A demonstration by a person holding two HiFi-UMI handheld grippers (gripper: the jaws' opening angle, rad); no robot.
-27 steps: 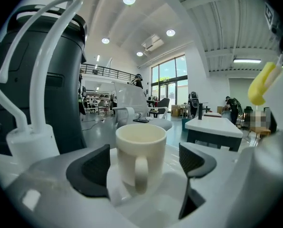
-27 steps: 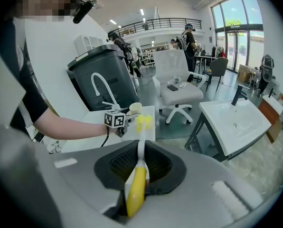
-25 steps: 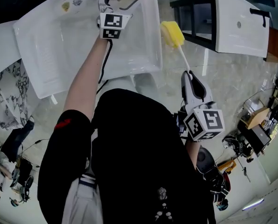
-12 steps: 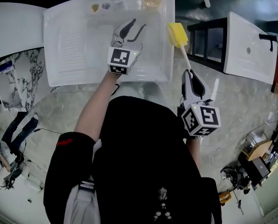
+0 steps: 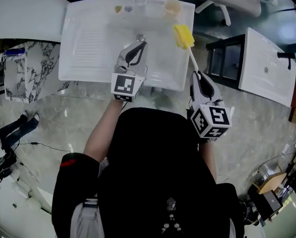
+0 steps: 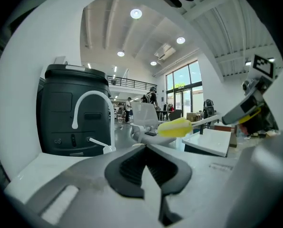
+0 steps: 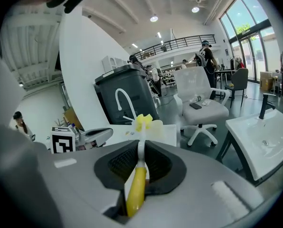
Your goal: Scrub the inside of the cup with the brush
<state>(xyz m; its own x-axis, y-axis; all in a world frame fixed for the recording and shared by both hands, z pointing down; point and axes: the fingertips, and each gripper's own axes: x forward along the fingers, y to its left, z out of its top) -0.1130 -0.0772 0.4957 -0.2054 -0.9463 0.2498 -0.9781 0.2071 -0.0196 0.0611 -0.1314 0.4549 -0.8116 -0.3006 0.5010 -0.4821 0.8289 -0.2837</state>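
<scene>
A pale cup (image 5: 172,6) stands at the back right corner of the white sink (image 5: 88,43); in the right gripper view the cup (image 7: 156,127) shows just behind the brush head. My right gripper (image 5: 196,75) (image 7: 141,148) is shut on the brush's yellow handle (image 7: 136,186). The yellow sponge head (image 5: 183,36) (image 6: 174,127) hangs over the sink's right side, short of the cup. My left gripper (image 5: 137,45) (image 6: 145,148) hovers over the sink's front middle. Its jaws have just been closing and are shut with nothing between them.
A white faucet (image 6: 91,113) rises at the sink's back edge, with a dark bin (image 6: 70,113) behind it. A drain (image 5: 140,37) sits mid-basin. A marble counter (image 5: 24,73) lies left; a second white basin (image 5: 267,63) and an office chair (image 7: 198,101) lie right.
My left gripper drew back from the cup at the sink's back towards the person and shut its open jaws empty. The right gripper with the brush barely shifted.
</scene>
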